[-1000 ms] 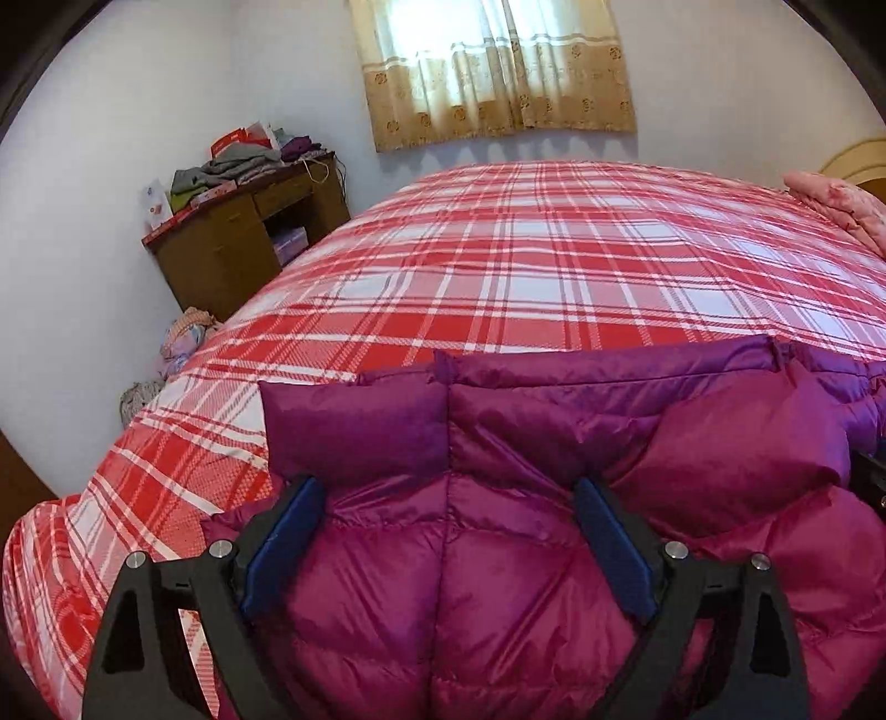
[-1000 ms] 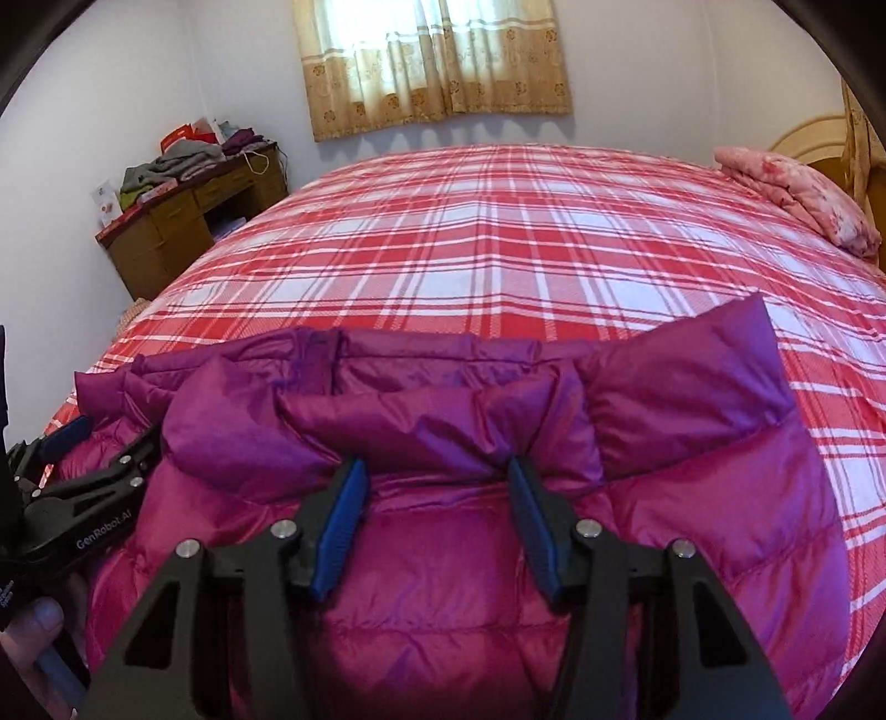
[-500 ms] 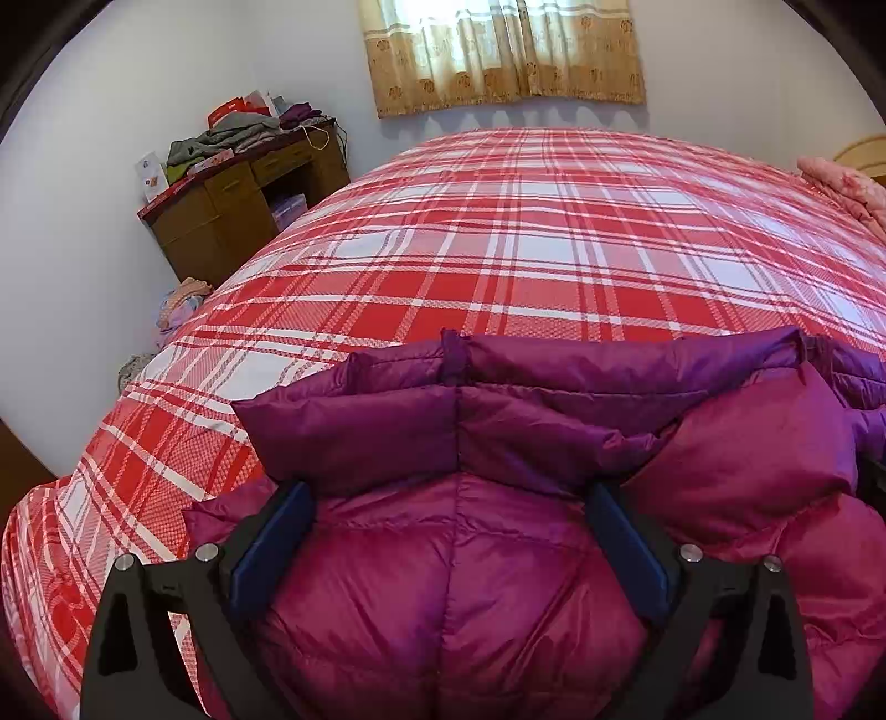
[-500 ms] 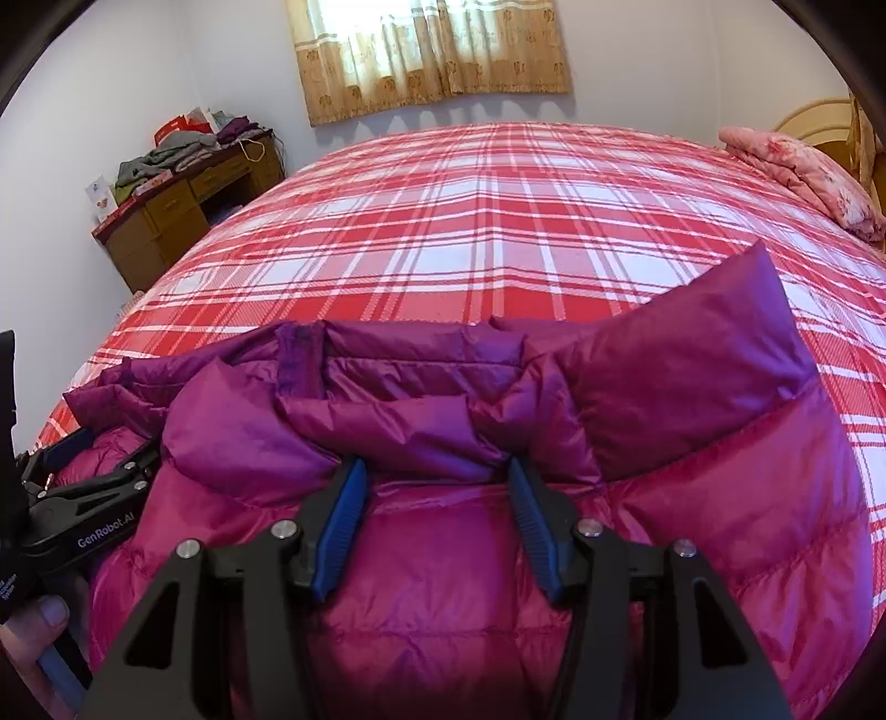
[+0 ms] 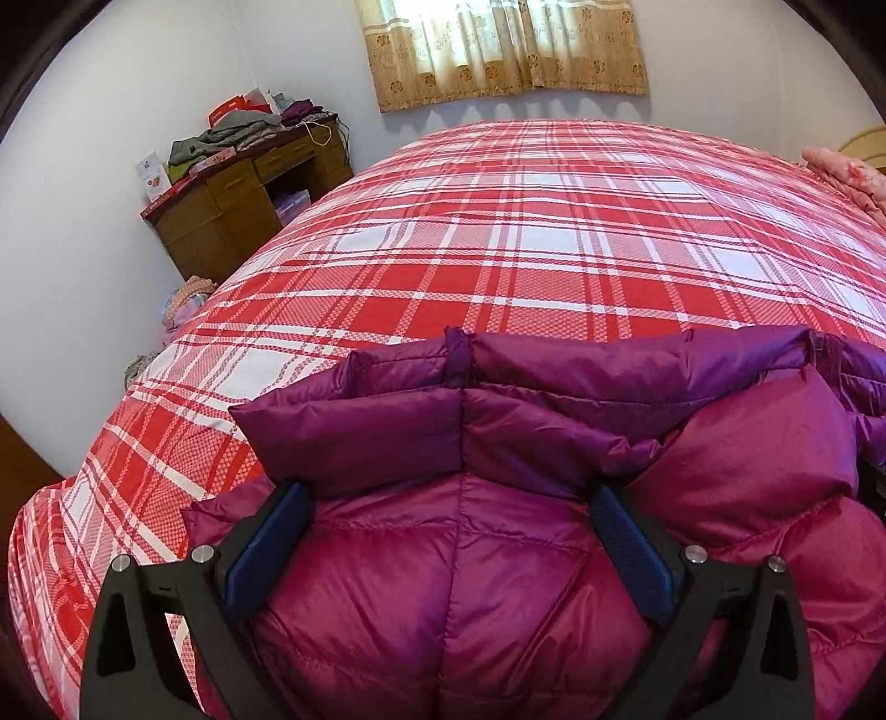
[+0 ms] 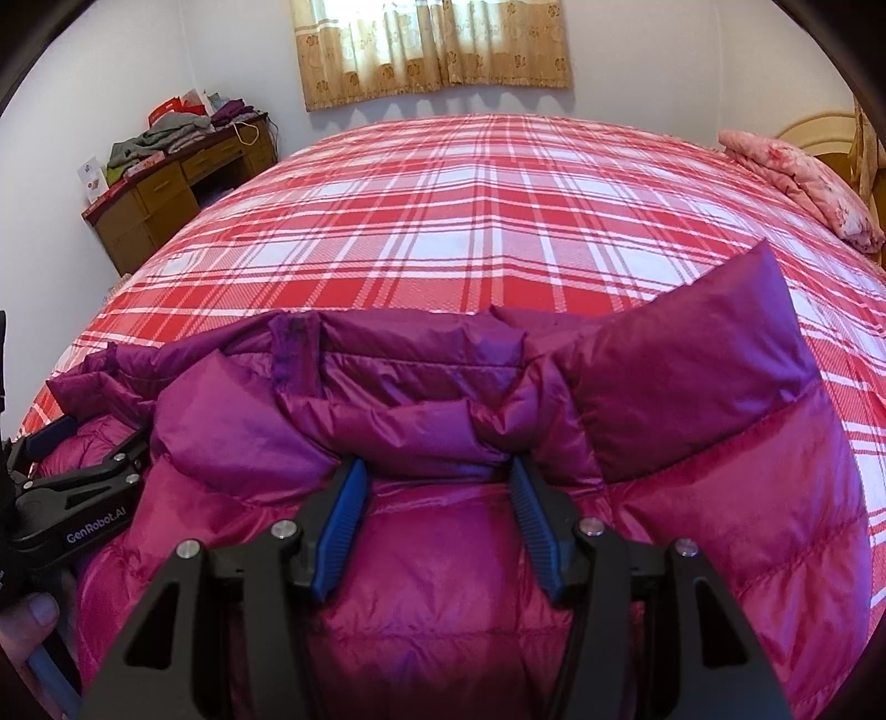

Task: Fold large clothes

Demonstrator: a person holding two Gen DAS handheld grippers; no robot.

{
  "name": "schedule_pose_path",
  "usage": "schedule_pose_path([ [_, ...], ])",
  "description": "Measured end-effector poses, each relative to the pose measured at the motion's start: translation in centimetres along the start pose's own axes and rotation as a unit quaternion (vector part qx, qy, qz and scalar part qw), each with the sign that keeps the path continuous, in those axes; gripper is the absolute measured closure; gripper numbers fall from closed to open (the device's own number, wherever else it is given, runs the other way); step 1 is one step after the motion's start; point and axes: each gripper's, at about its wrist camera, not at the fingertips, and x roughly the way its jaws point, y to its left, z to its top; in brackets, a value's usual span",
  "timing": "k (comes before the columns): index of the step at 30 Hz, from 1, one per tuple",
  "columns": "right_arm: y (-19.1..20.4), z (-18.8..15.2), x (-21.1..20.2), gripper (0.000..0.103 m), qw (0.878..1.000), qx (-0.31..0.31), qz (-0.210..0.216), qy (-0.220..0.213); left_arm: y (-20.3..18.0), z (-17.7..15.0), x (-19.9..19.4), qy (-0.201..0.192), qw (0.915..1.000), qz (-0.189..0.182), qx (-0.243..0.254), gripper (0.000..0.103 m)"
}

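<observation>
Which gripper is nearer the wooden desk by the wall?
Left. The left gripper works the jacket on the side toward the wooden desk; the right gripper sits farther along, toward the pink pillow.

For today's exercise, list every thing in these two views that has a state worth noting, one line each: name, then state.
Down jacket: lying on the bed, folded over, darker lining and collar showing on top.
Left tongs: wide open over the jacket, having just opened further.
Right tongs: partly open, jacket fabric bunched between the pads; grip unclear.
Plaid bedspread: spread flat.
Curtain: drawn.
Desk: piled with clothes.
Pink quilt: folded by the headboard.
</observation>
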Motion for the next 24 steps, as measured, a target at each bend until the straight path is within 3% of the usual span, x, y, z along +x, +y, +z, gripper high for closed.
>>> schedule_pose_path([
  [19, 0.19, 0.05, 0.11, 0.046, 1.000, -0.003, -0.007, 0.002, -0.14, -0.03, 0.01, -0.001, 1.0000, 0.003, 0.002, 0.001],
  [24, 0.39, 0.26, 0.14, 0.045, 1.000, -0.010, -0.014, 0.008, -0.66, 0.60, -0.66, 0.008, 0.9995, 0.026, 0.015, 0.001],
])
